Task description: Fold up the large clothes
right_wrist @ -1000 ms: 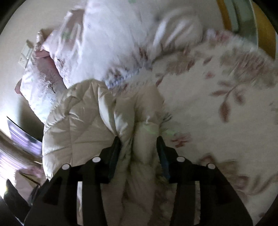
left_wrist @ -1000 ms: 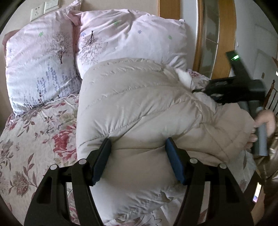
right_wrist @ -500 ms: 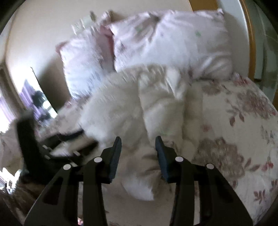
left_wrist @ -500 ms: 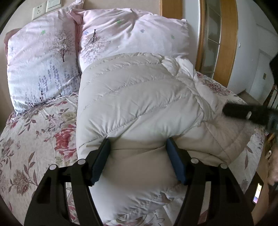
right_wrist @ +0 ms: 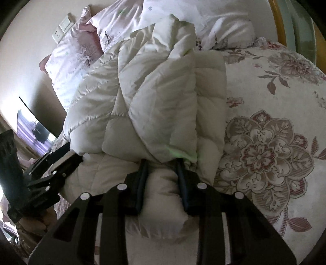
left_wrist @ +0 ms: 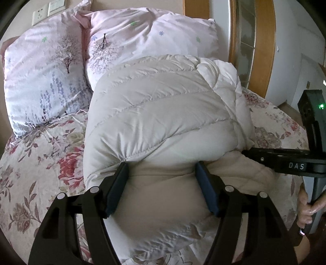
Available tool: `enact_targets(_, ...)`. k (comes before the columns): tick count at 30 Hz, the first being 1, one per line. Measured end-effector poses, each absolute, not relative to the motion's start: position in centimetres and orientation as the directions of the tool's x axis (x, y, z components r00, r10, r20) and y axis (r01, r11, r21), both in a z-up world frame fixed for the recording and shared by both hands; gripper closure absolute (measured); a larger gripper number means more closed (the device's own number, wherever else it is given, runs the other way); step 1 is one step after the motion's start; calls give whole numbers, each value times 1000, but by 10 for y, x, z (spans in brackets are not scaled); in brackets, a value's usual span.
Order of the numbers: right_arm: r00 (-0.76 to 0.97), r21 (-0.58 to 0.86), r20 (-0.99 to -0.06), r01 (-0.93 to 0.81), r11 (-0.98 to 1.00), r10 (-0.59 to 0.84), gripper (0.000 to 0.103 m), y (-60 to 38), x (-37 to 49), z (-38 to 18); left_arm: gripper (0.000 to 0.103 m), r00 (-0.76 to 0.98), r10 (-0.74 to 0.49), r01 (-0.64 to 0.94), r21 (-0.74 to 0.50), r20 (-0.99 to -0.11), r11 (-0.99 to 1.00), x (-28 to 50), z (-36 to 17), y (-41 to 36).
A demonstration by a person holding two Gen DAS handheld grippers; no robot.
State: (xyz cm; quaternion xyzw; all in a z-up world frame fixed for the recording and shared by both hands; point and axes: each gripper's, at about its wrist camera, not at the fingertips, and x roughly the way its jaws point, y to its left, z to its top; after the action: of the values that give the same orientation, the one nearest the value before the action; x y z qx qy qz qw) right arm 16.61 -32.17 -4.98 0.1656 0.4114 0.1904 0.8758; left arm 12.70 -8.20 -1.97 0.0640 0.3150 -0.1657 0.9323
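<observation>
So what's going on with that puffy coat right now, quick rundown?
Left tool clamped on puffy coat. Right tool just been closing, coat bunched between its pads. Coat folded over on floral bedspread. Nothing in the way.

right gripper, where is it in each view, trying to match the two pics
Left wrist view: the right gripper enters from the right edge, its tip at the right side of the puffer jacket.
Right wrist view: the right gripper fills the bottom centre, its jaws pinching a jacket fold.
Shared landmark: the wall socket above the pillows, upper left in both.
</observation>
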Motion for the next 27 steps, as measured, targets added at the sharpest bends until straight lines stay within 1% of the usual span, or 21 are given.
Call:
enact_targets(7, 584, 496, -631, -202, 845, 510, 74, -331, 165, -55, 34, 756, -296, 345, -29, -583, 938, 114, -7, -72)
enact_targets(10, 577, 499, -634, -202, 842, 514, 74, -333, 165, -54, 34, 774, -281, 312, -44, -567, 949, 111, 0, -60)
enact_targets(14, 574, 498, -636, -204, 843, 515, 73, -333, 165, -53, 33, 756, -234, 284, -16, -612, 959, 123, -11, -58)
enact_targets(18, 581, 475, -648, -198, 857, 493, 72, -331, 163, -49, 31, 755, -221, 283, 3, -618, 959, 128, -15, -60)
enact_targets(19, 583, 470, -650, -196, 860, 488, 69, -331, 162, -45, 30, 753, -221, 283, 2, -619, 959, 129, -16, -60)
enact_targets(20, 587, 473, -645, -197, 859, 489, 61, -333, 162, -39, 30, 752, -223, 285, 1, -620, 959, 128, -16, -59)
enact_targets(21, 596, 484, -630, -200, 852, 498, 56, -335, 161, -33, 30, 751, -225, 286, -1, -621, 958, 129, -16, -58)
enact_targets(22, 615, 502, -603, -202, 841, 508, 45, -340, 160, -22, 30, 750, -224, 286, 0, -622, 958, 129, -16, -58)
enact_targets(23, 637, 508, -583, -198, 838, 504, 28, -345, 160, -12, 30, 750, -222, 284, 1, -622, 959, 129, -16, -58)
enact_targets(24, 679, 491, -568, -175, 854, 466, 22, -350, 162, 2, 29, 750, -221, 283, 1, -623, 959, 128, -16, -58)
enact_targets(25, 701, 478, -560, -162, 863, 442, 20, -353, 165, 11, 29, 750, -222, 283, 0, -623, 959, 129, -15, -58)
enact_targets(27, 719, 487, -546, -145, 861, 430, 20, -357, 178, 27, 28, 750, -221, 283, 1, -624, 959, 130, -15, -58)
